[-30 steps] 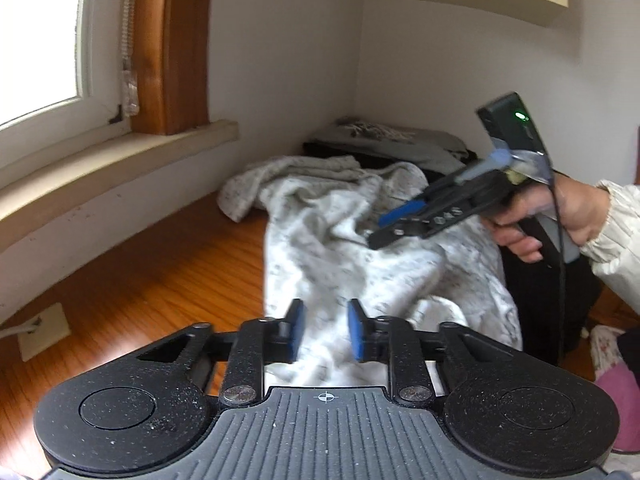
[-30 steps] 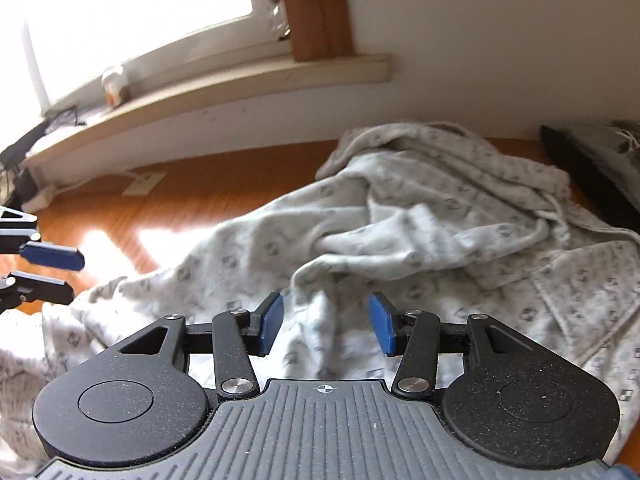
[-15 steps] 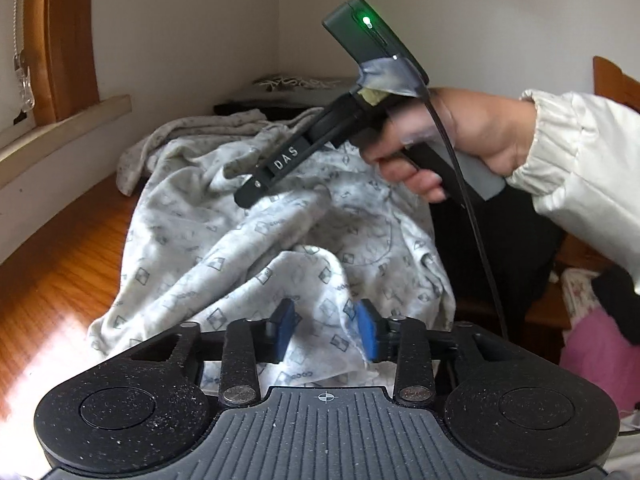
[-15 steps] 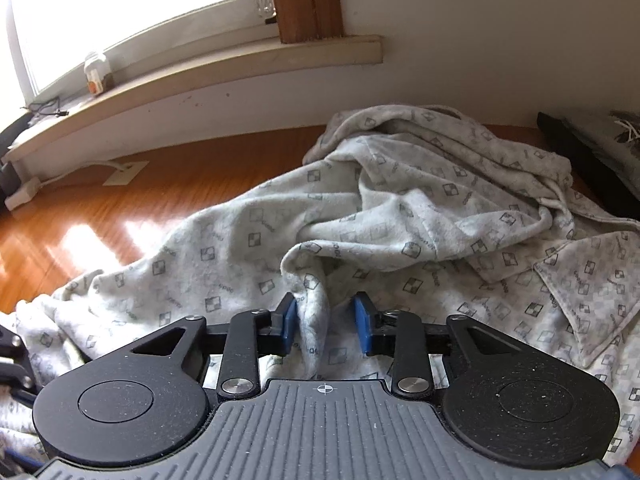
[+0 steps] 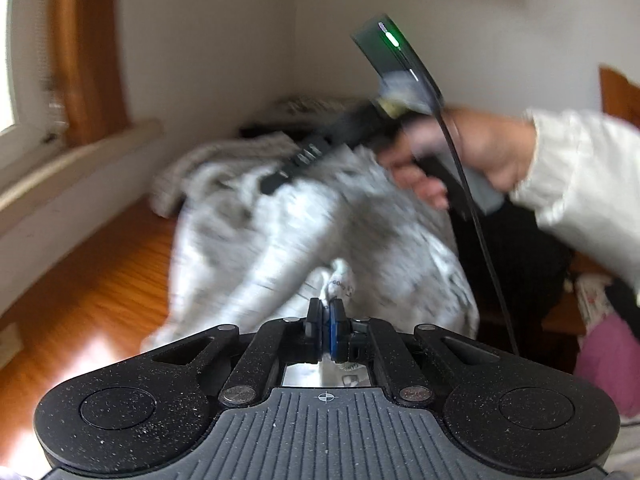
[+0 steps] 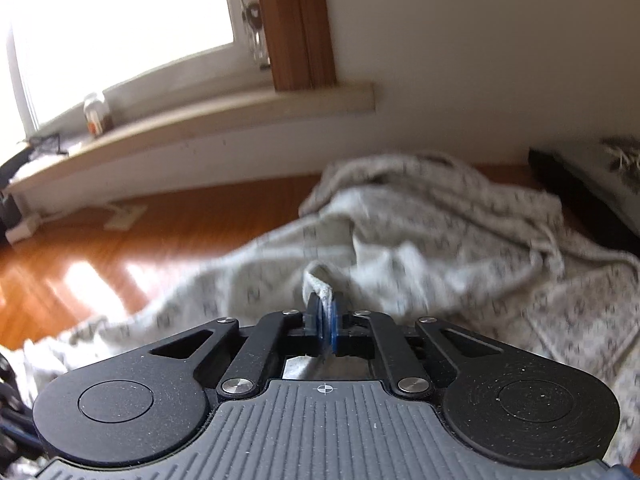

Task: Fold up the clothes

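Between my left gripper (image 5: 325, 312) pads, left wrist view, sits a pinched fold of the grey patterned garment (image 5: 288, 232); jaws clamped narrow on the cloth, blue pad visible on the right jaw. Garment spreads ahead of the tongs, heaped and blurred, over the wooden floor (image 5: 80, 288). Ahead and up-right of my left tongs, the right gripper (image 5: 276, 180) pokes down toward the far part of the same heap, carried by a hand (image 5: 472, 156) in a white sleeve (image 5: 580, 184); green light on top of its unit. I cannot tell its jaw state from this view, too blurred. Left of the tongs, a window sill (image 5: 72, 168) and wood frame. Far right, something pink (image 5: 608, 360), unclear what.

Right wrist view: right gripper (image 6: 326, 312) jaws squeezed together on a raised ridge of the garment (image 6: 440, 240), the fold looping up just ahead of the pads. Rest of the cloth lies ahead and to the right of the tongs, also trailing left below them. Floor (image 6: 120, 260) is left of and beyond the tongs. Window sill (image 6: 200, 132) further out, small jar (image 6: 95, 114) on it. Dark flat item (image 6: 580, 196) at far right, touching the cloth edge or not, can't tell.
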`<state>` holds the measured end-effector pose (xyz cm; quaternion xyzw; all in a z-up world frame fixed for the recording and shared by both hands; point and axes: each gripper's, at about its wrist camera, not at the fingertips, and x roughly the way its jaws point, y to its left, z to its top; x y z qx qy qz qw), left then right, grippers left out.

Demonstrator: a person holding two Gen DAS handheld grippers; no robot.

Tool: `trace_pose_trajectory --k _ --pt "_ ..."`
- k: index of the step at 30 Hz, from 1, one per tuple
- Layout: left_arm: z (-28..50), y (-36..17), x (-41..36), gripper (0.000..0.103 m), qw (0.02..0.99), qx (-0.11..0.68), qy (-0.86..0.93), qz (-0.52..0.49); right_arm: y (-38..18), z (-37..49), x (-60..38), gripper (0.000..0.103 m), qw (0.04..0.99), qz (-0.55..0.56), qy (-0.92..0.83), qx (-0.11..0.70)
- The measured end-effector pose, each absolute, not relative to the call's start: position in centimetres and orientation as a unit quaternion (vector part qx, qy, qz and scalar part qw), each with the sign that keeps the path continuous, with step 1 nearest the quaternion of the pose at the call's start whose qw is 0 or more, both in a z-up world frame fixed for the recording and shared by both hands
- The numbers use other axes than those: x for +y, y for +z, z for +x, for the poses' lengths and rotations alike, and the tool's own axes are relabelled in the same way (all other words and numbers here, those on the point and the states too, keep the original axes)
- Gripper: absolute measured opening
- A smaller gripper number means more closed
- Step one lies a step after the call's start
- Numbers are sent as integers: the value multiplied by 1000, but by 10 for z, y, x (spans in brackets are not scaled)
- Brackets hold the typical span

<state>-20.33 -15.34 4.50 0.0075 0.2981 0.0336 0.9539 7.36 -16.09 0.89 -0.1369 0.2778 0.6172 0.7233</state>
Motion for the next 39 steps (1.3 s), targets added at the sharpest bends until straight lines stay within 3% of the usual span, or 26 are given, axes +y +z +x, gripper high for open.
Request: trace_pose_trajectory --k 14,22,23,24,26,29,31,35,39 --pt "-356 121 -11 3 951 210 223 -47 63 33 -37 4 707 -65 665 232" --pt "-383 109 70 3 910 253 323 -60 56 -35 49 5 704 -123 671 195" --pt "-381 103 78 3 903 265 332 -63 53 -38 51 13 702 -129 672 198" --pt "-380 96 84 3 899 276 333 -73 50 -40 52 32 700 -134 672 201" --pt "-381 83 87 4 893 292 331 -93 46 -41 49 41 699 -141 671 201" --pt "-382 74 83 14 890 290 337 -101 48 -27 26 54 701 -131 671 202" --pt "-381 76 77 20 891 283 340 -107 49 -15 13 54 702 -127 669 209" --pt "-362 90 66 54 897 262 346 -86 53 10 -22 54 711 -135 659 205" --pt "-326 96 42 67 914 251 310 -78 52 44 -63 58 726 -141 642 202"
